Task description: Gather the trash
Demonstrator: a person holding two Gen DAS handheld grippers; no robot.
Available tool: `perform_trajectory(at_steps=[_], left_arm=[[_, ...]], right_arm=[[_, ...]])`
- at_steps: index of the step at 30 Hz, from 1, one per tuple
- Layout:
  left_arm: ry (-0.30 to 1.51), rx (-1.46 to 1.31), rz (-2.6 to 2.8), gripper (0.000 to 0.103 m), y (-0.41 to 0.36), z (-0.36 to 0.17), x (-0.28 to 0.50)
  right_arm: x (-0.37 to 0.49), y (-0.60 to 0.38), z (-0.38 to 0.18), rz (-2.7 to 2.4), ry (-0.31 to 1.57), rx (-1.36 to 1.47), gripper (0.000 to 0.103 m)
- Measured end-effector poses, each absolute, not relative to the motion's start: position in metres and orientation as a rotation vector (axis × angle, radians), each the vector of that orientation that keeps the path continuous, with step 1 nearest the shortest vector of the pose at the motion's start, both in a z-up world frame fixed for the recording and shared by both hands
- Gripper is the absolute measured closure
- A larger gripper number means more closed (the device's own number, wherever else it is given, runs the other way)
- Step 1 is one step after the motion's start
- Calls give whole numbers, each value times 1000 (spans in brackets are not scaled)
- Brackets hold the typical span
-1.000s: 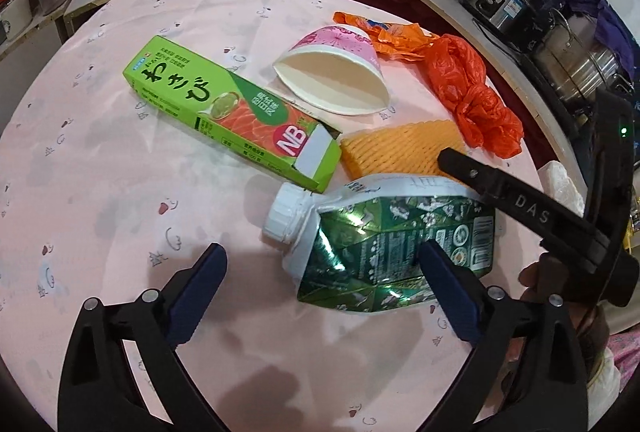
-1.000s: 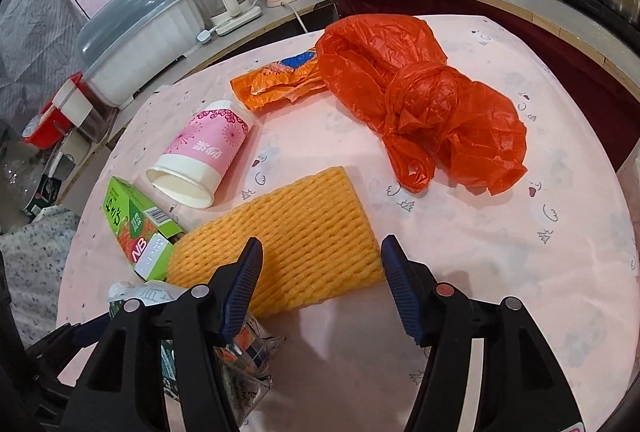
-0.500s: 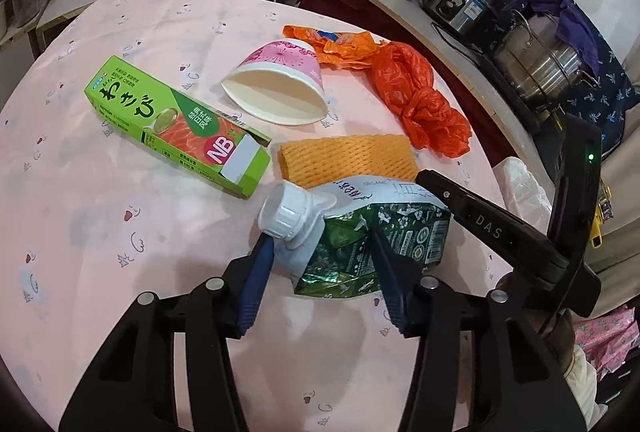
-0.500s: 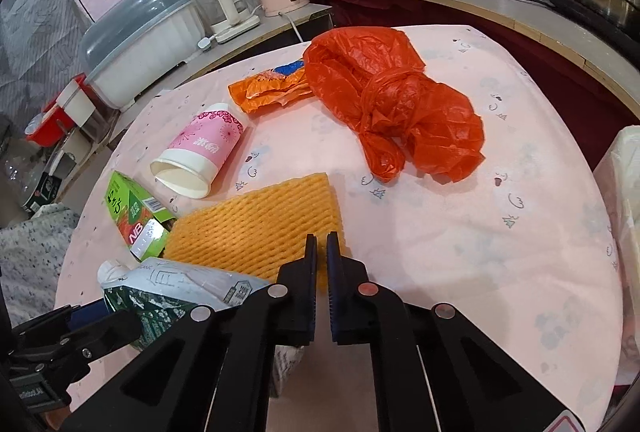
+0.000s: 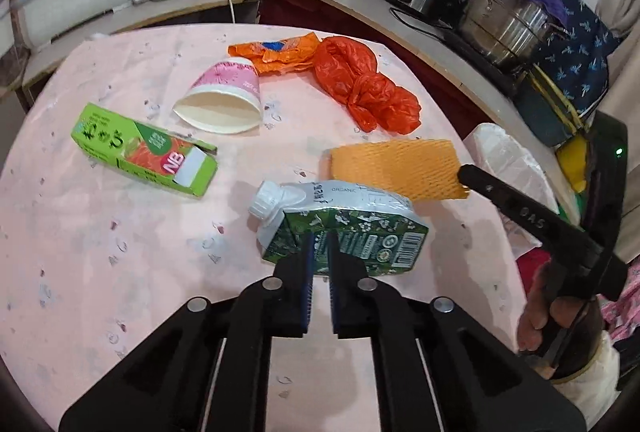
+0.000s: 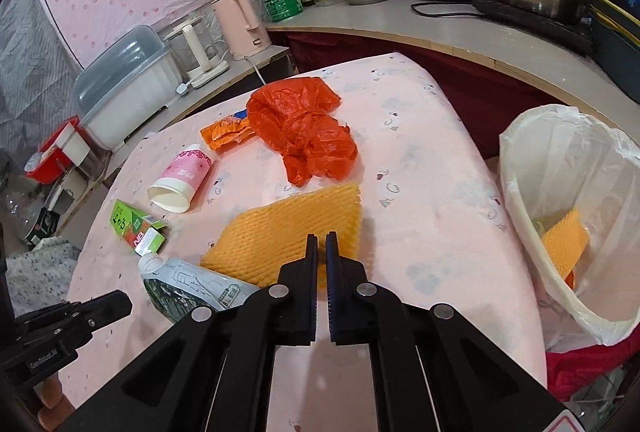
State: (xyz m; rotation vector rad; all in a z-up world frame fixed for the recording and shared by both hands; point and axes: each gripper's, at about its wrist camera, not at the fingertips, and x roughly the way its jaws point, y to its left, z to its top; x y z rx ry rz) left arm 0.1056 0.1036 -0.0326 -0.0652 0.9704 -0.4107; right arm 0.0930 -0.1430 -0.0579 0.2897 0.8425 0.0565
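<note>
Kitchen counters crowd the background, and trash lies scattered on a round table under a pink printed cloth point(image 5: 100, 272). Closest in, the flattened green drink carton point(image 5: 344, 232) is pinched at its near edge by the left gripper point(image 5: 319, 256), its blue pads clamped on the card and its capped spout pointing left. Just beyond it, the right gripper point(image 6: 322, 256) is clenched on the near edge of the orange foam net point(image 6: 288, 232); whether either piece has cleared the cloth is hard to judge through the fisheye. A lined white bin point(image 6: 568, 208) stands off the table's right edge, with another orange net already inside.

To finish well, raise both pieces clear of the cloth before swinging right, so the net does not drag the carton. Both holds look shallow, so move steadily and let go only over the bin's mouth. Farther out wait a green wasabi box point(image 5: 144, 150), a tipped pink paper cup point(image 5: 224, 92), an orange wrapper point(image 5: 276, 50) and a red plastic bag point(image 5: 364, 88).
</note>
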Motion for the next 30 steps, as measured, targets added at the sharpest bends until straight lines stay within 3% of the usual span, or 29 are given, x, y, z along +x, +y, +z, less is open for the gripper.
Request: perform_trajectory(at_steps=[2,5,10,14,30], left_arm=[[916,32,-407,65,95,-27,107],[838,135,-426,42,87,-20,120],[872,146,-484,41,76,-31,165],[1007,41,-574,48,70,-56,174],[1053,13,-491,45,95,-62,52]], right_arm=[[88,-150,-55,44,833,295,98],[83,-159,-51,28,820,309,98],[80,-168,-48,12,806,328,98],[77,-171,-47,11,804,333,98],[47,-181,-42,18,791,353,98]])
